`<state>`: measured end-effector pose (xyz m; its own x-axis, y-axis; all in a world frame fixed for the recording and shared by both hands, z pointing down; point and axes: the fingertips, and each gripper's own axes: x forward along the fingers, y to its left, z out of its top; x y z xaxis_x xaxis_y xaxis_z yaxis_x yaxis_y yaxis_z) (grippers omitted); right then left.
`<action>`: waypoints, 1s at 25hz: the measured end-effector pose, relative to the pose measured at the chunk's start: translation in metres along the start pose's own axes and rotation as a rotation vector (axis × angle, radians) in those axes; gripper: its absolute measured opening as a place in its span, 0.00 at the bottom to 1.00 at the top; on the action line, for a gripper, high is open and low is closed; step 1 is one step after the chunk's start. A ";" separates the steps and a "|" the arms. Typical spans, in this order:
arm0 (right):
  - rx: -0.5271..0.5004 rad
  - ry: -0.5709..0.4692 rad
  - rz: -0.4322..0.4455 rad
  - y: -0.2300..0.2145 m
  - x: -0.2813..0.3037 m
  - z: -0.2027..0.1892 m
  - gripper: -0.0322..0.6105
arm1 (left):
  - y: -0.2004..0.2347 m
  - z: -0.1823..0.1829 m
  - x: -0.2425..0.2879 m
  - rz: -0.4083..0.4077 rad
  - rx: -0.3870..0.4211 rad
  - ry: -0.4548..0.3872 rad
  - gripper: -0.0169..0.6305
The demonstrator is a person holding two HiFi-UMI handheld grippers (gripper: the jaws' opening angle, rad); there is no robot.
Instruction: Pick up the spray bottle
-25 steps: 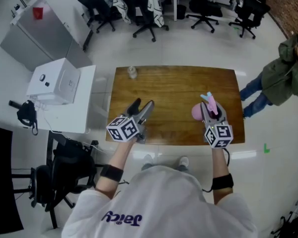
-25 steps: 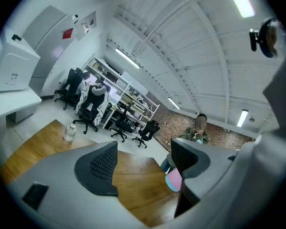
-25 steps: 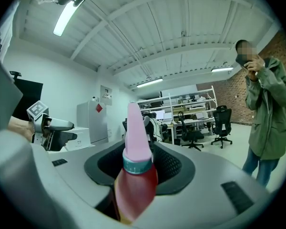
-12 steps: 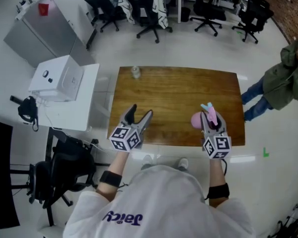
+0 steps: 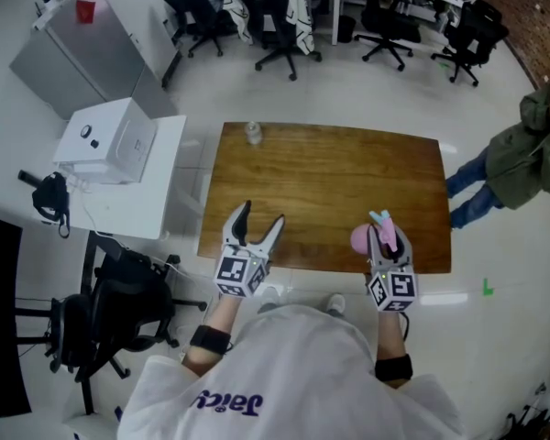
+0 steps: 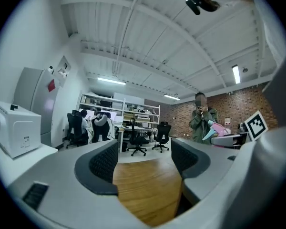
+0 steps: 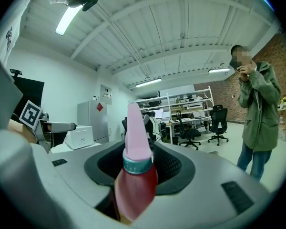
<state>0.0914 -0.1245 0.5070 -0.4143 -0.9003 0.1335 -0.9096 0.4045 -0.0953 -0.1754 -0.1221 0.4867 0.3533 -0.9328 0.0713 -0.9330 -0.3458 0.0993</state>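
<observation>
Brown wooden tabletop (image 5: 330,172) stands on a pale office floor, black swivel chairs (image 5: 275,26) beyond it; a small pale bottle (image 5: 253,134) sits at its far left corner; over the near right edge, the right gripper (image 5: 387,236) clamps its jaws on the pink spray bottle with a teal collar (image 7: 135,173), nozzle pointing ahead; the left gripper (image 6: 145,162) hovers alongside, jaws spread wide with nothing between them; a person in a green coat (image 5: 522,154) stands at the right.

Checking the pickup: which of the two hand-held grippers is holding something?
The right hand-held gripper: its jaws are shut on the pink spray bottle. The left hand-held gripper stands open and empty.
</observation>
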 end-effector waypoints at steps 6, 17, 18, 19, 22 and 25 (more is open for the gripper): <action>0.002 0.026 -0.030 0.000 -0.004 -0.025 0.34 | -0.001 -0.019 -0.006 0.051 0.034 -0.030 0.59; -0.013 0.044 -0.069 -0.007 0.000 -0.043 0.33 | 0.003 -0.047 -0.007 0.121 0.062 -0.020 0.59; -0.010 0.052 -0.075 -0.008 0.001 -0.046 0.33 | 0.003 -0.048 -0.007 0.125 0.065 -0.020 0.59; -0.009 0.060 -0.080 -0.009 0.001 -0.050 0.33 | 0.004 -0.050 -0.008 0.131 0.067 -0.019 0.59; 0.004 0.075 -0.082 -0.009 0.003 -0.059 0.33 | 0.006 -0.058 -0.010 0.140 0.054 -0.010 0.59; 0.012 0.073 -0.078 -0.009 0.004 -0.060 0.33 | 0.006 -0.060 -0.010 0.137 0.044 -0.002 0.59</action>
<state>0.0962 -0.1219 0.5680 -0.3438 -0.9148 0.2122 -0.9389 0.3311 -0.0936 -0.1804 -0.1086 0.5463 0.2226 -0.9717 0.0793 -0.9746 -0.2196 0.0450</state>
